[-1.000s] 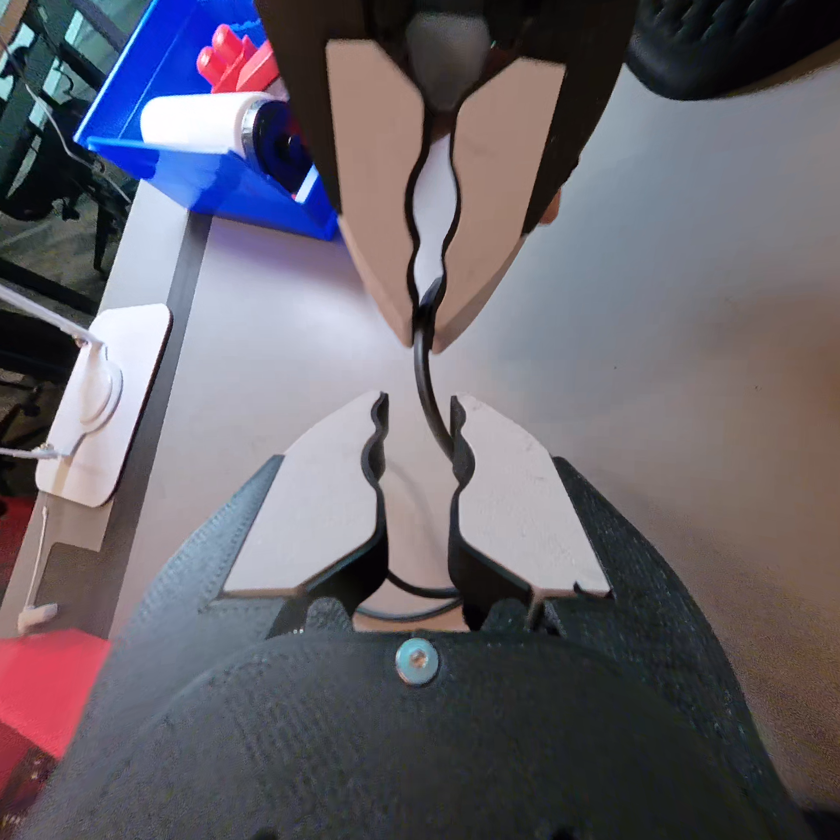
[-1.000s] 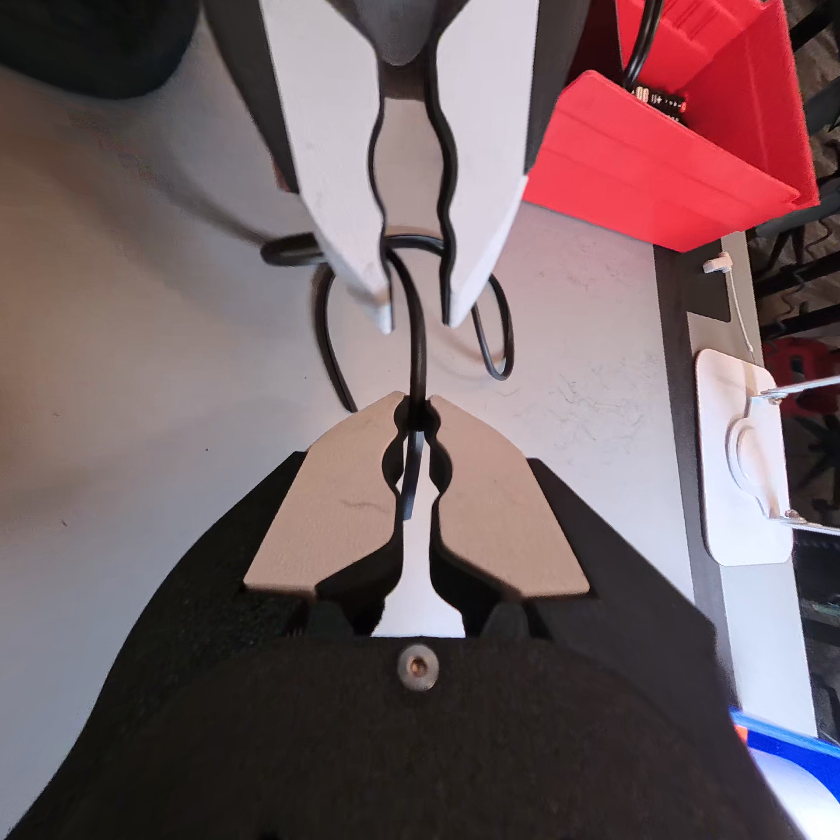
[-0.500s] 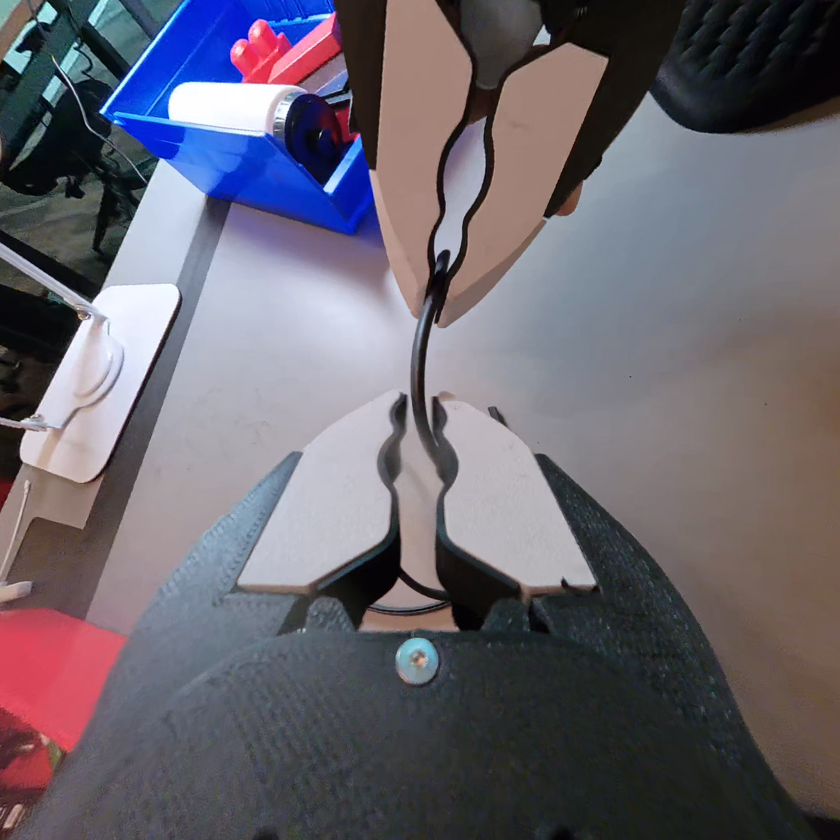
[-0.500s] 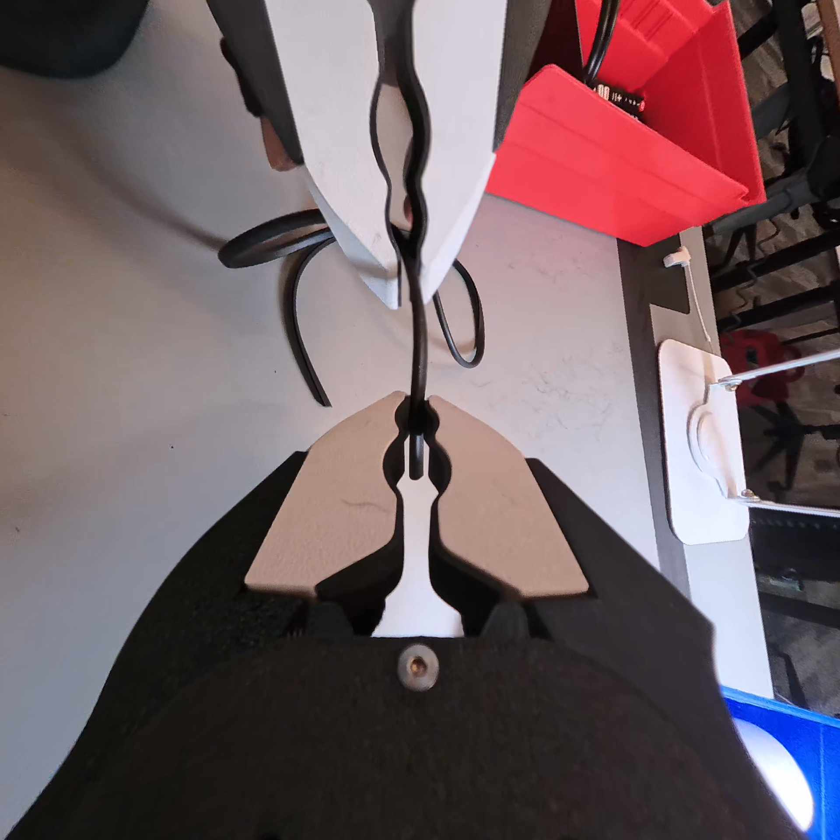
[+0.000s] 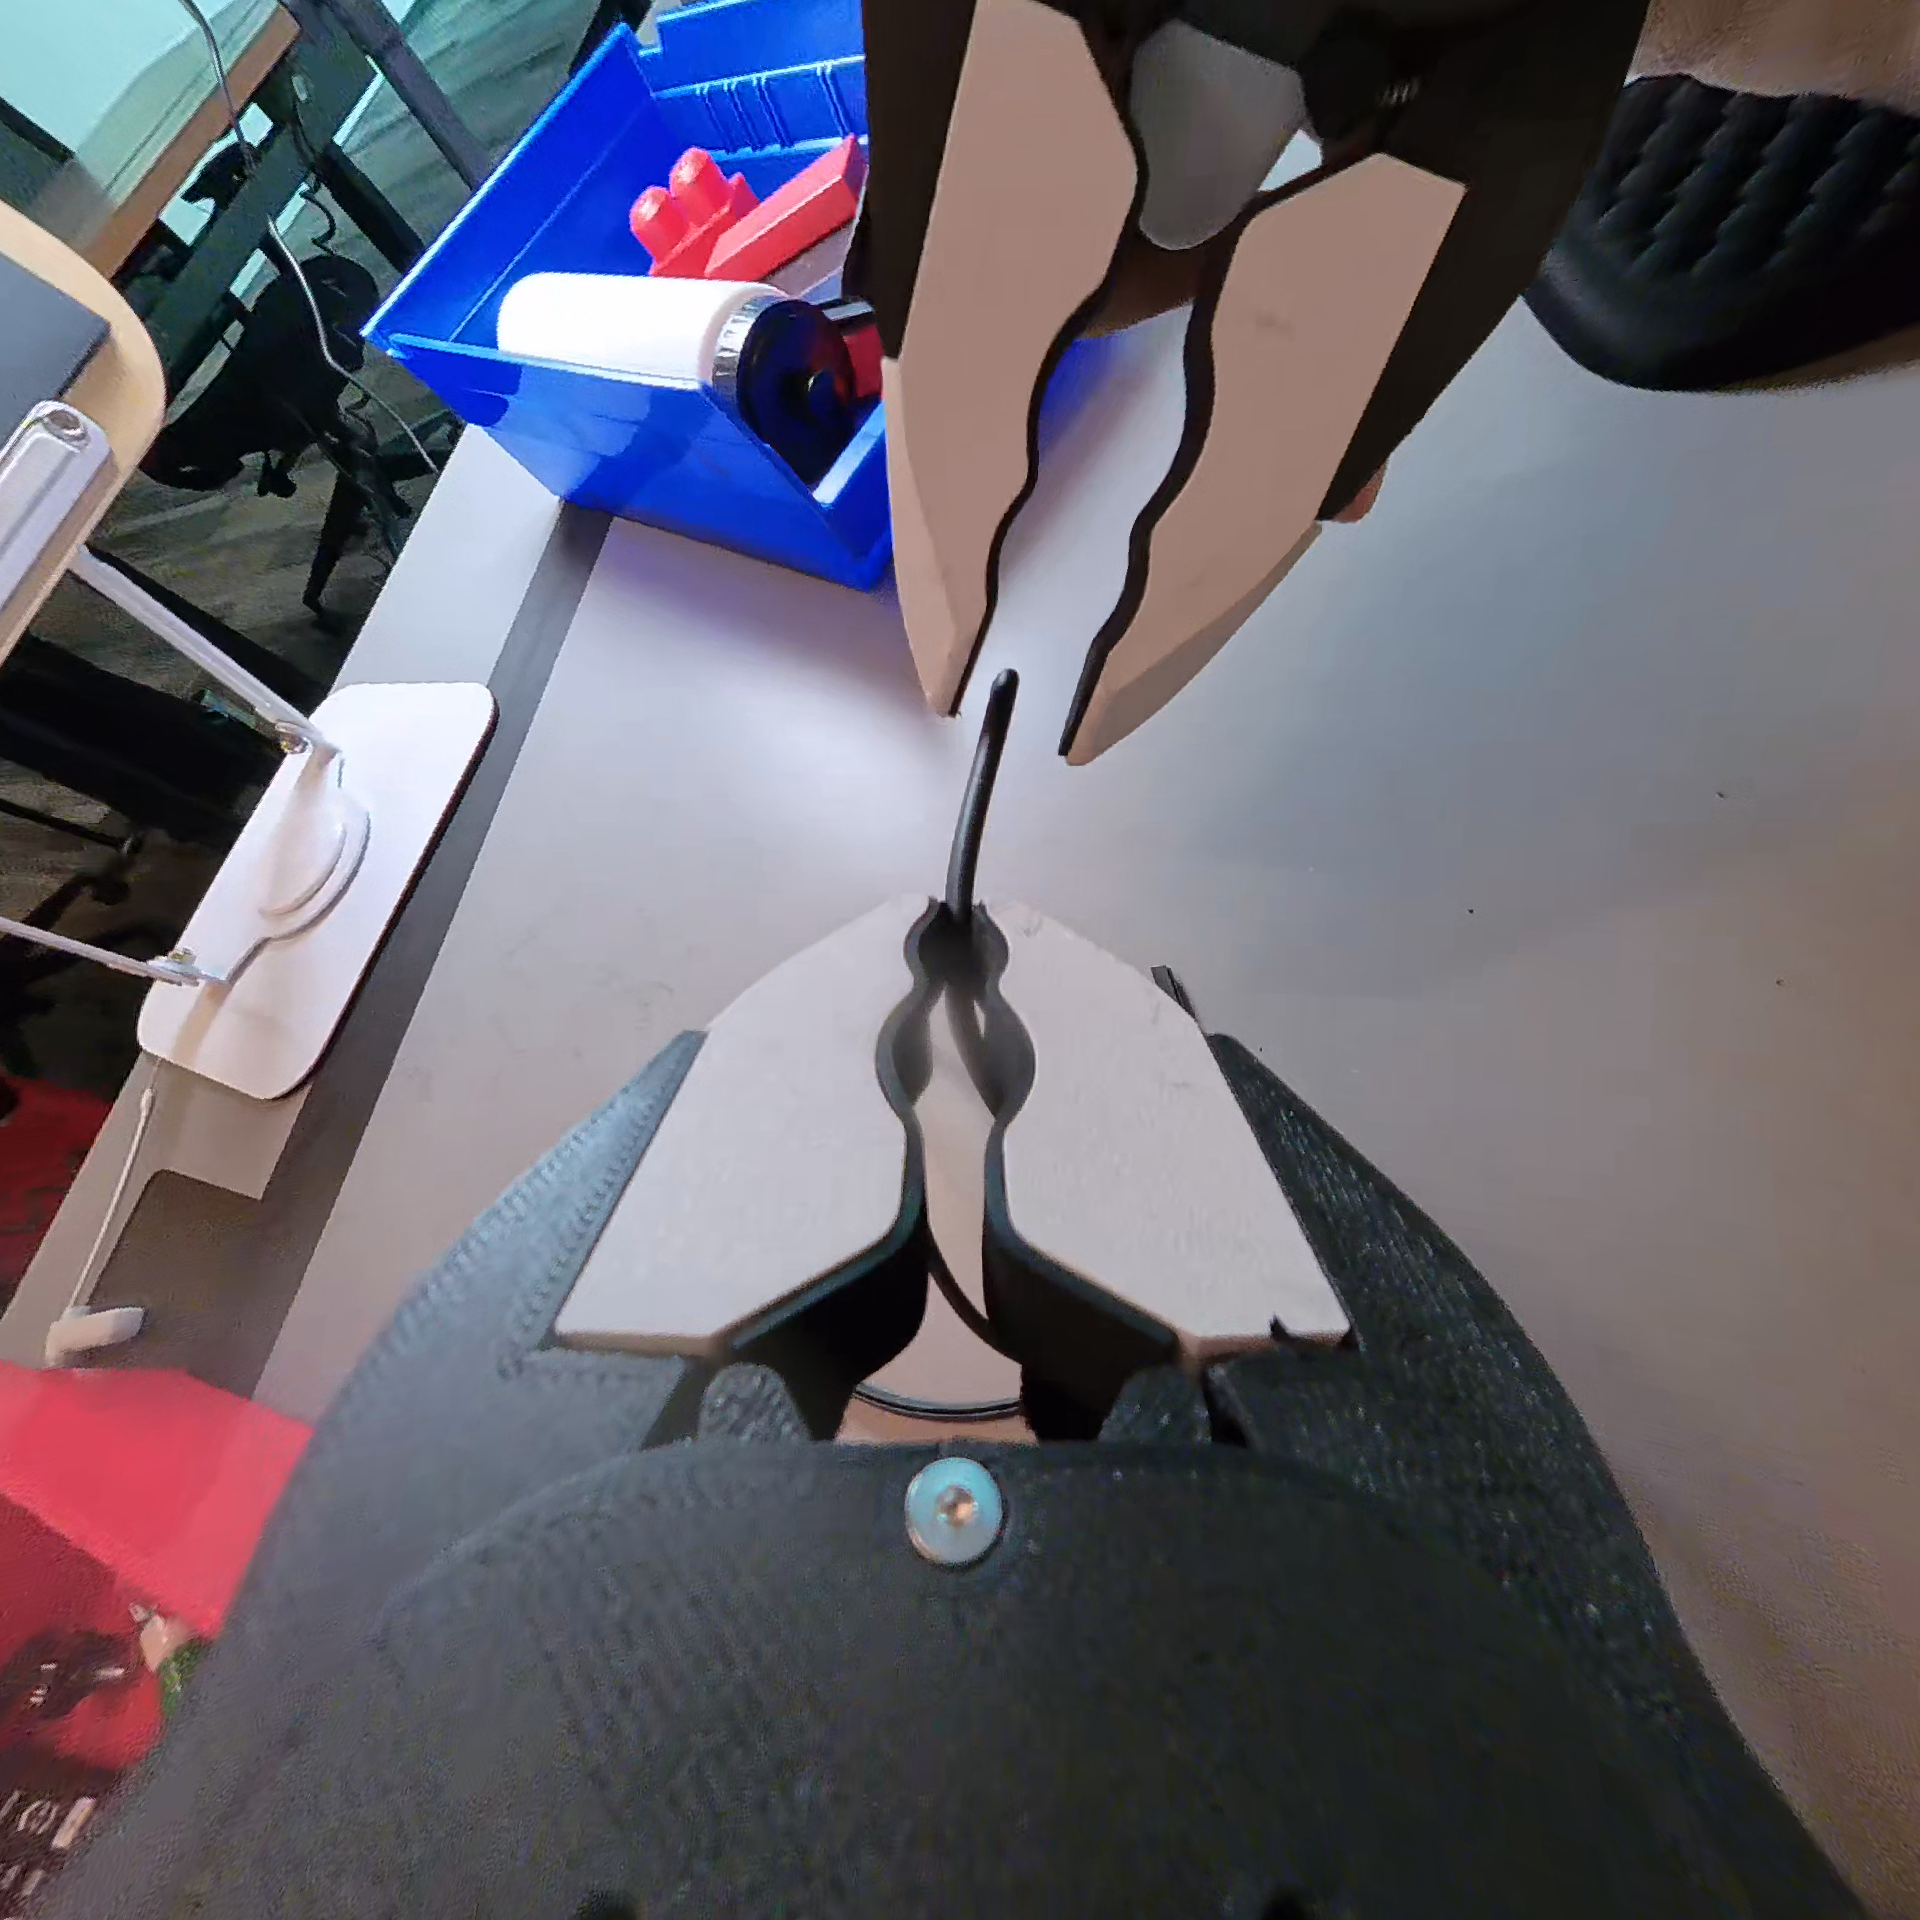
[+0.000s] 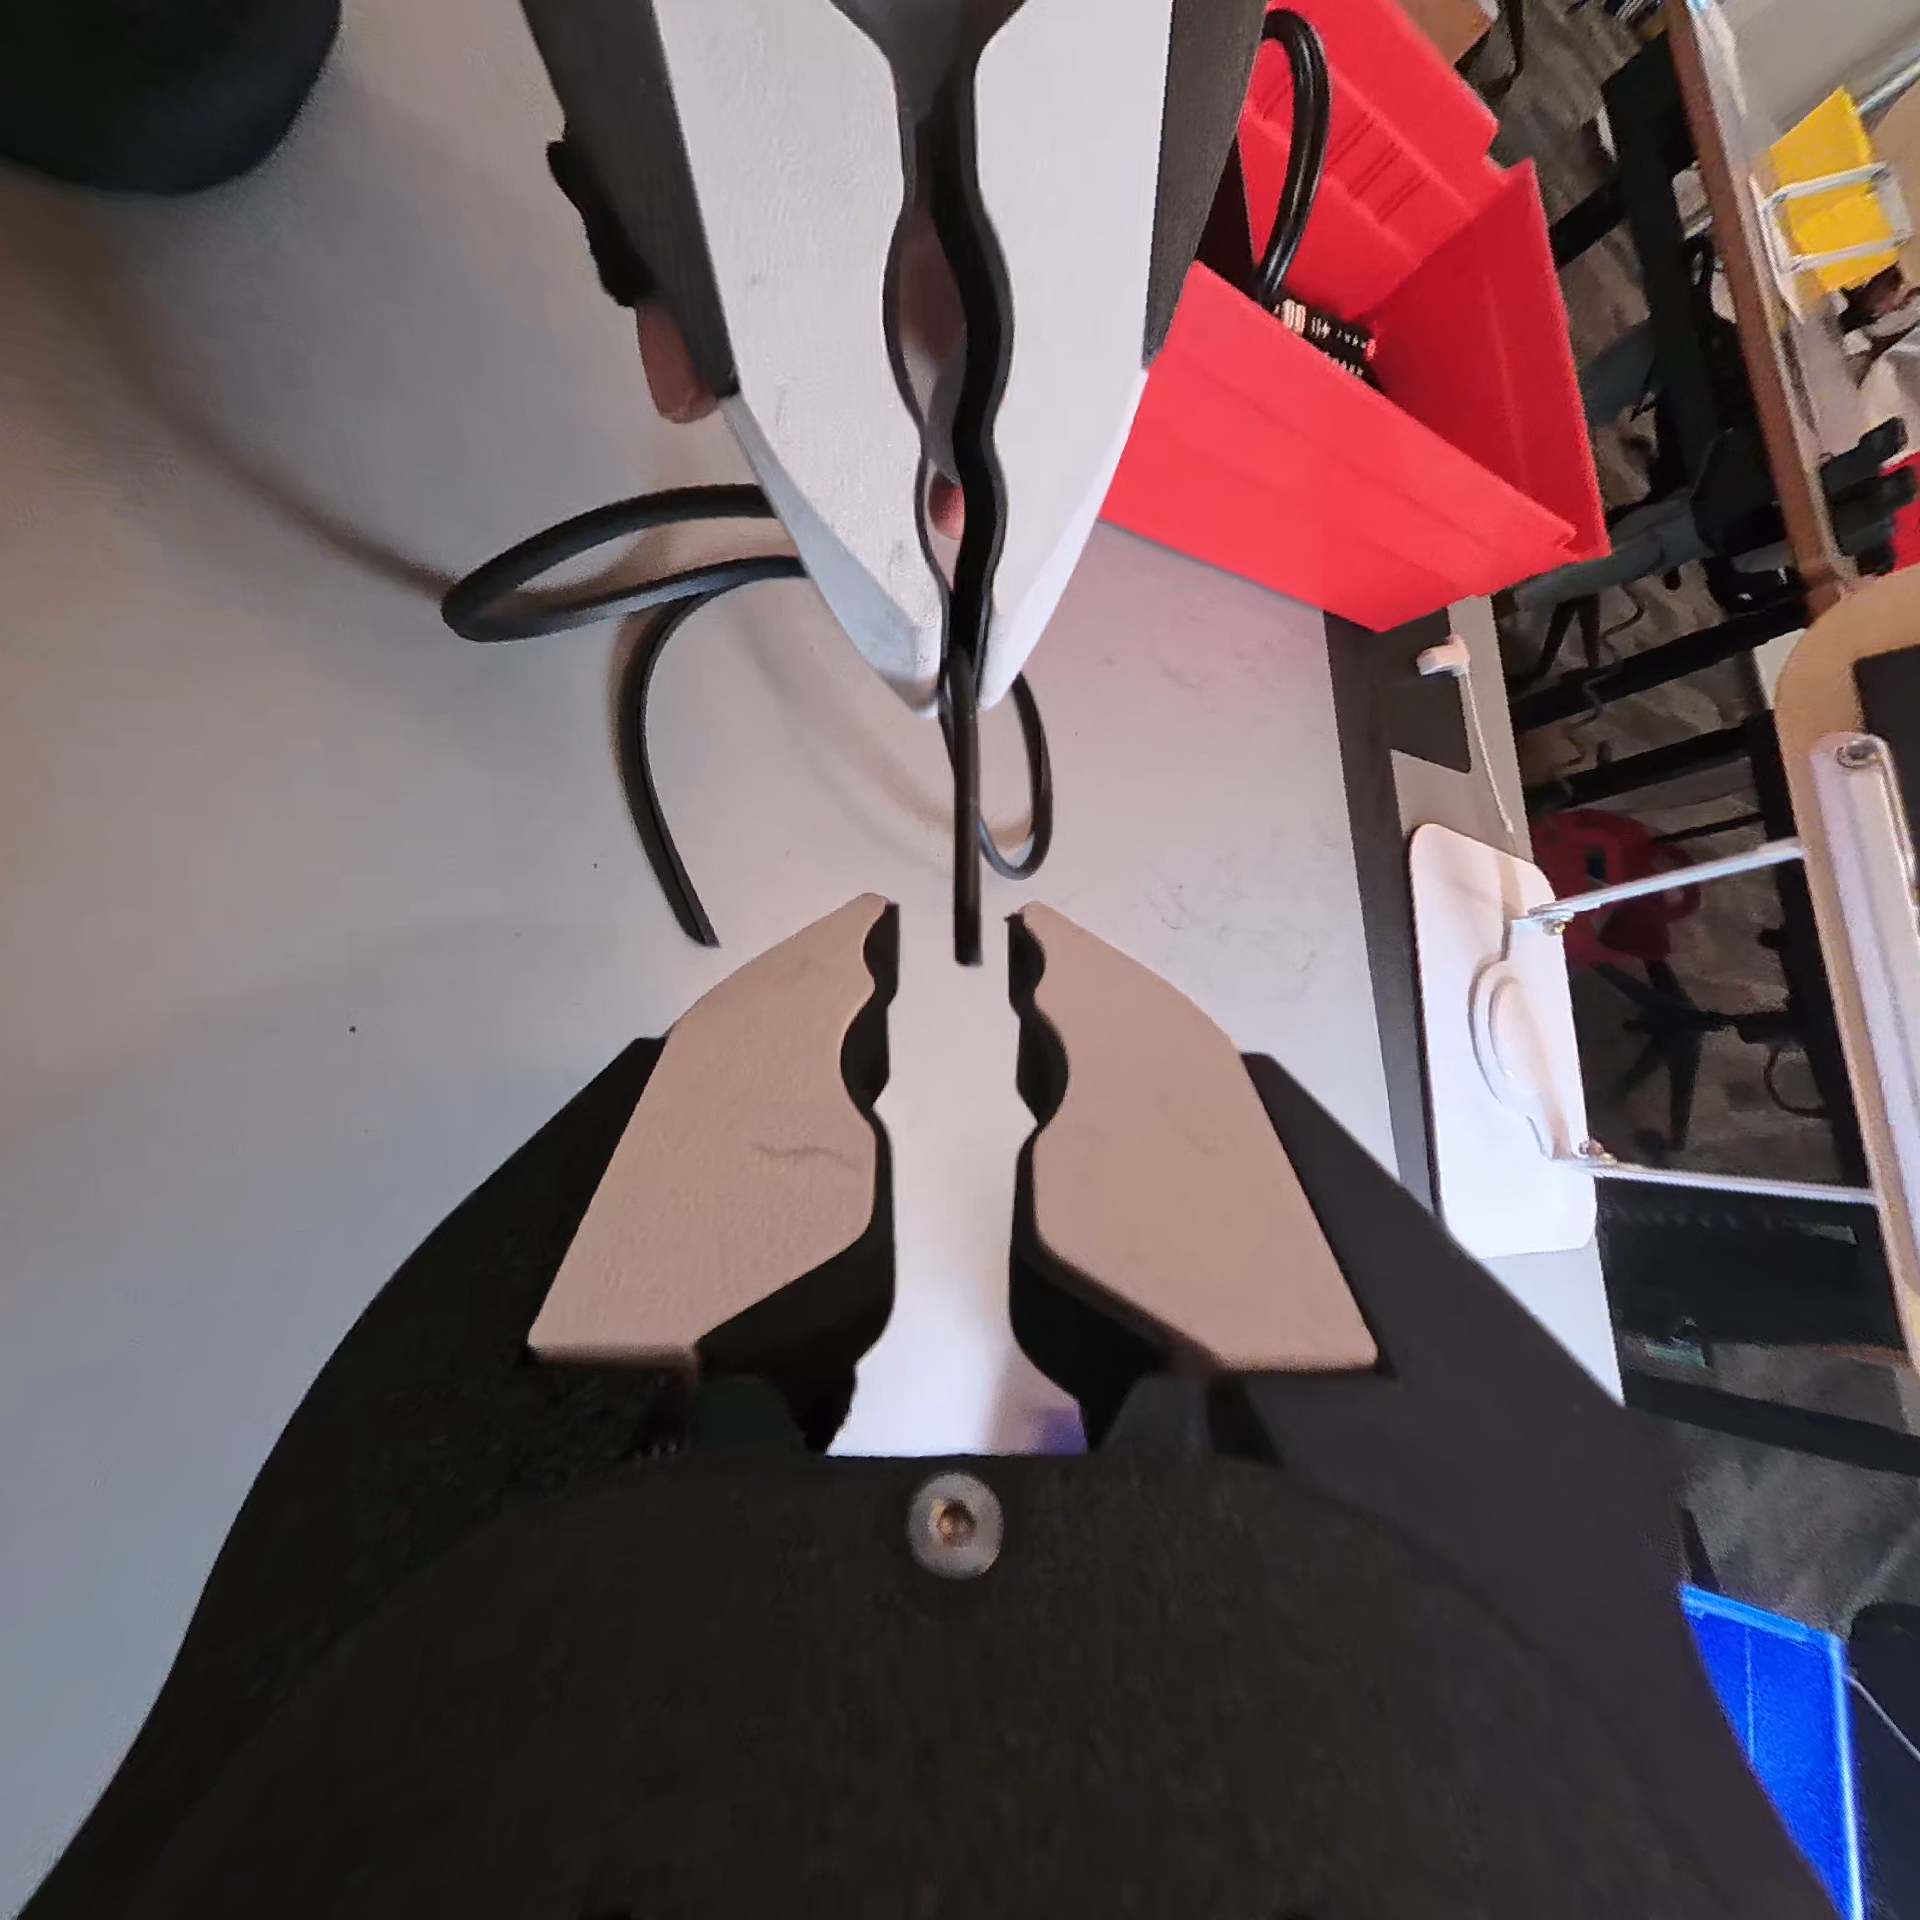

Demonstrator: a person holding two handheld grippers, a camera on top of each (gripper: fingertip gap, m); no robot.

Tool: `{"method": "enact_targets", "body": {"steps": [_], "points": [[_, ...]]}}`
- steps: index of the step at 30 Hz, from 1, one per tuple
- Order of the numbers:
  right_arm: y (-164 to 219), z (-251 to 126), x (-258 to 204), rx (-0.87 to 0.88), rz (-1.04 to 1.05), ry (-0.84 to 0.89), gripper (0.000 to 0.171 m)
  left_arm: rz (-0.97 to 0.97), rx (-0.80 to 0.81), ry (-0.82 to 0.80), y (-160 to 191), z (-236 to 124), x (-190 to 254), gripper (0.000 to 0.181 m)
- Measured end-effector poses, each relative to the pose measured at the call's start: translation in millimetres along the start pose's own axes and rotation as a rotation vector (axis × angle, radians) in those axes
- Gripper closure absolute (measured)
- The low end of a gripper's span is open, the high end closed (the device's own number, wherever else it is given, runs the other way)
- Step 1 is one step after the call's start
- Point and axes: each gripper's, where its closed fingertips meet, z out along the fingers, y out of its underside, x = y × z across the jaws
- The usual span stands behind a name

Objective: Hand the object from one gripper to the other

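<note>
Cable (image 5: 971, 805), thin and black, is sitting pinched between the tips of the left claw (image 5: 958, 914), whose fingers (image 5: 810, 1122) are pressing together around it. One short free end of the cable is sticking out forward from those tips and is curving a little upward. This end is reaching into the gap of the right claw (image 5: 1006, 732), which is standing spread open just in front, its fingers (image 5: 951, 436) not touching the cable on either side.

In the right wrist view the same thing is showing from the other side: the right claw (image 6: 951, 914) is standing apart, and the cable (image 6: 968, 831) end is hanging between its tips without contact. The left claw (image 6: 961, 686) is closing on the cable above it. Behind the left claw the rest of the cable is lying in loose loops on the grey table (image 6: 260, 727).

Beyond the right claw, in the left wrist view, a blue bin (image 5: 644, 457) is standing on the table (image 5: 1455, 831), and a white roll (image 5: 623, 327) and red blocks (image 5: 727, 213) are lying in it. Beside the left claw, in the right wrist view, a red bin (image 6: 1351, 436) is standing near the table edge, and a white lamp base (image 6: 1496, 1039) is resting farther along that edge.
</note>
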Motion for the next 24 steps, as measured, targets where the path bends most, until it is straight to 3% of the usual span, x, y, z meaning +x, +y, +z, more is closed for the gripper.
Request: {"method": "enact_targets", "body": {"steps": [5,11,14,17,21,24], "points": [[-3,-2,5,0.043,-0.023,0.034,0.149,-0.03,0.005,0.009,4,-1,-3,0.177],[-10,3,1,0.066,-0.038,0.032,0.167,-0.037,0.014,0.024,3,0,0,0.177],[-9,0,1,0.077,0.001,-0.002,0.167,-0.062,0.012,0.027,8,-4,-4,0.161],[13,-2,-4,0.002,0.041,-0.08,0.168,-0.152,0.004,-0.019,22,-12,-26,0.16],[76,4,-13,-0.289,0.063,-0.159,0.167,-0.257,-0.113,-0.122,66,-19,-57,0.166],[112,3,-28,-0.437,0.101,-0.25,0.167,-0.286,-0.164,-0.114,84,-17,-58,0.166]]}}
